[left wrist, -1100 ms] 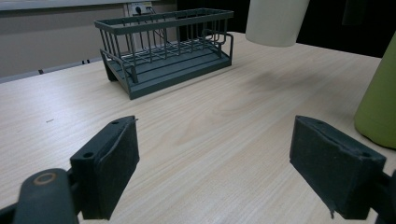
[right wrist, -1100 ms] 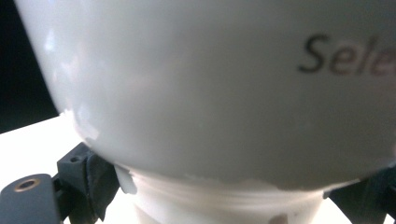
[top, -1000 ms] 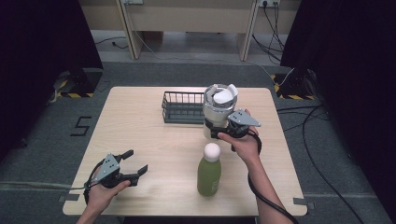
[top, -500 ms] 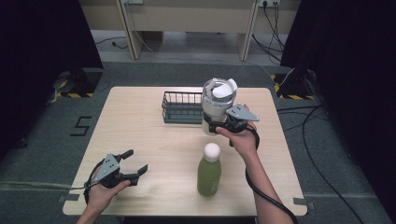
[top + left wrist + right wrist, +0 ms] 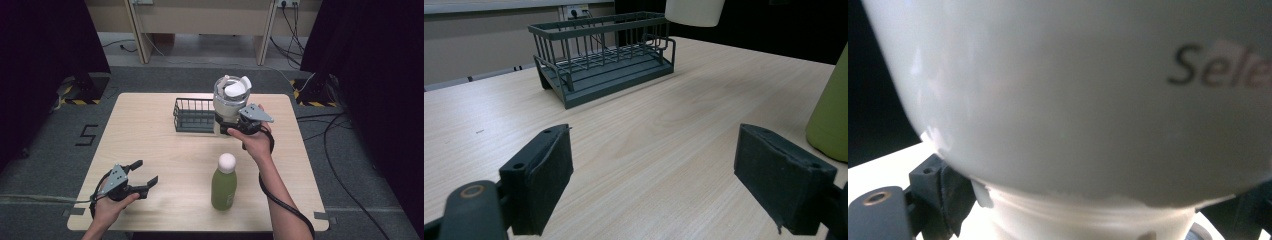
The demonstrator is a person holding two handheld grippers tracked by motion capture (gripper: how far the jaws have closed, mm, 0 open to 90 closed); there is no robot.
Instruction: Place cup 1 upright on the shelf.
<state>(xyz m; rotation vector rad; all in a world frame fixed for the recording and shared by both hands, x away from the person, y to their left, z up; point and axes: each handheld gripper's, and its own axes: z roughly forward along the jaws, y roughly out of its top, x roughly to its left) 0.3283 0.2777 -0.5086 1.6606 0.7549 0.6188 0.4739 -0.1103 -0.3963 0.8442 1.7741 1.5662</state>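
My right gripper (image 5: 226, 122) is shut on the base of a clear jar (image 5: 230, 97) with a white lid, held up beside the right end of the dark wire basket (image 5: 194, 115). In the right gripper view the jar (image 5: 1073, 90) is very close, whitish with dark lettering, its narrow base between the jaws of my right gripper (image 5: 1093, 215). A green bottle (image 5: 224, 184) with a round white cap stands at the front middle of the table. My left gripper (image 5: 145, 172) rests open near the front left, nothing between its pads (image 5: 539, 175).
The light wooden table (image 5: 150, 140) ends close behind the basket (image 5: 604, 55). The green bottle (image 5: 831, 120) stands just right of my left gripper (image 5: 664, 185). The jar's base (image 5: 694, 12) hangs above the basket's far end. Cables and table legs lie on the floor beyond.
My right gripper has carried the jar upward and slightly toward the basket. The left gripper and the green bottle have stayed where they were.
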